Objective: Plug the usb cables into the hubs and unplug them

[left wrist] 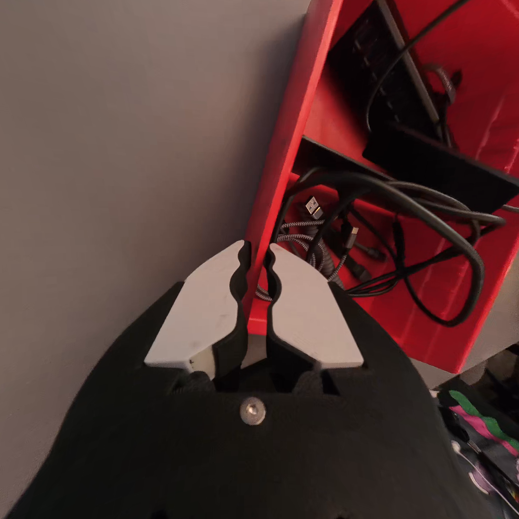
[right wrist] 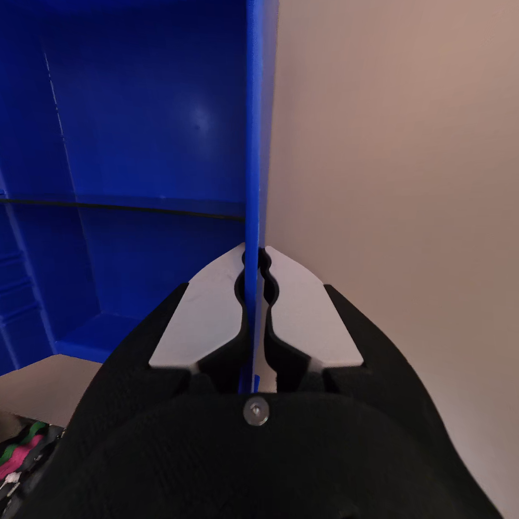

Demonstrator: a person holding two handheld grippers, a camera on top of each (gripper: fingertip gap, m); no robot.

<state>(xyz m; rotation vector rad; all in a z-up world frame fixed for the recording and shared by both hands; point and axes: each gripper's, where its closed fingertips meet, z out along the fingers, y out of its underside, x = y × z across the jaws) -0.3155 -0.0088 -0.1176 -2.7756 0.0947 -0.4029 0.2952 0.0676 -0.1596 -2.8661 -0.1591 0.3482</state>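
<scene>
Cables (left wrist: 365,238): loose tangle in the lower compartment of the red bin (left wrist: 283,157), right of centre in the left wrist view; black ones and a grey braided one.
USB plug (left wrist: 314,207): silver, free end up, mid-frame; a second smaller plug (left wrist: 352,237) lies just right of it. Neither sits in a port.
Hub (left wrist: 393,70): dark strip with a row of ports, upper right, upper compartment; one thin black cable runs past it, its end not visible.
Left gripper (left wrist: 257,247): jaws closed on the red bin's left wall, wall edge between the pads.
Blue bin (right wrist: 140,140): fills upper left of the right wrist view; nothing visible inside it.
Right gripper (right wrist: 254,248): jaws pinched on the blue bin's right wall.
Surface: pale, plain, under both bins.
Cloth (right wrist: 16,446): pink, green and black scrap, bottom left corner of the right view.
Progress: judged not started; both grippers are on bins, no plug in hand, all plugging and unplugging left to do.
Writing: none legible on bins, hub or cables.
</scene>
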